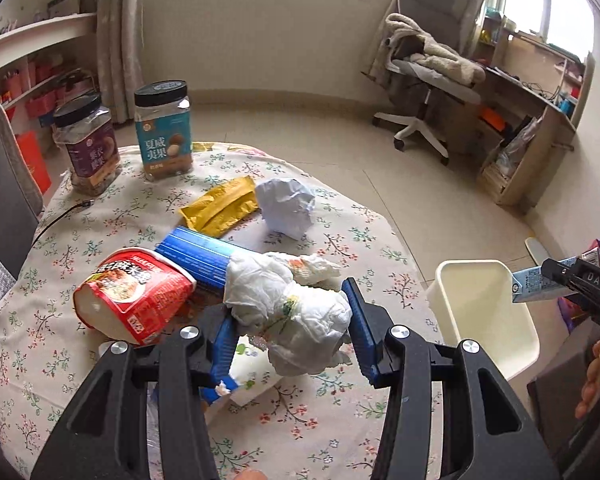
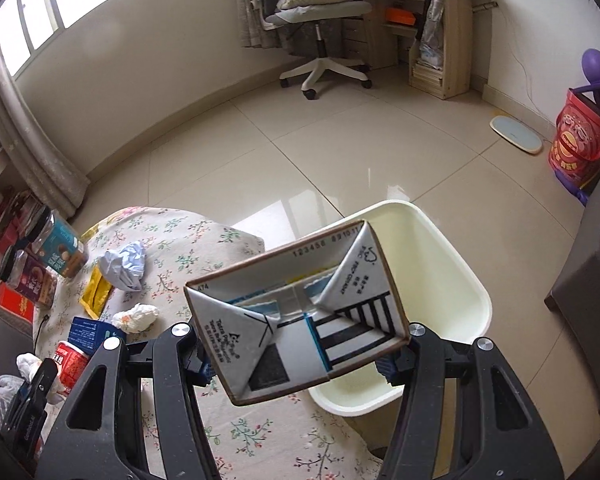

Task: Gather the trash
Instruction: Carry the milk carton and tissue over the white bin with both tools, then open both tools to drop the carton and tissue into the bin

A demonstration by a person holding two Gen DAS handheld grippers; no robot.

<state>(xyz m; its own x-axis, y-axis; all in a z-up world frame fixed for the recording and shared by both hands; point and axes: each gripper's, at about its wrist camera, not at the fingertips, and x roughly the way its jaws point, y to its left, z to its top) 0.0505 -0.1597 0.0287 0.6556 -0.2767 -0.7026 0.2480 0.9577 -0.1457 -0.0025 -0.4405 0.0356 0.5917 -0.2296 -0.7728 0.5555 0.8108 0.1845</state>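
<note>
My left gripper (image 1: 296, 328) holds a crumpled white tissue wad (image 1: 296, 312) between its blue fingers (image 1: 360, 328), just above the floral table (image 1: 320, 420). A red noodle cup (image 1: 136, 292), a blue box (image 1: 198, 256), a yellow wrapper (image 1: 222, 205) and a crumpled paper ball (image 1: 288, 204) lie on the table. My right gripper (image 2: 300, 360) is shut on a drink carton (image 2: 300, 312) and holds it over the cream bin (image 2: 440, 280). The carton (image 1: 534, 284) and bin (image 1: 484, 312) also show in the left wrist view.
Two snack jars (image 1: 164, 132) (image 1: 86, 144) stand at the table's far left. A white packet (image 1: 252, 372) lies under the left gripper. An office chair (image 2: 320, 20) and desk (image 2: 440, 20) stand across the tiled floor. A red bucket (image 2: 580, 136) stands at right.
</note>
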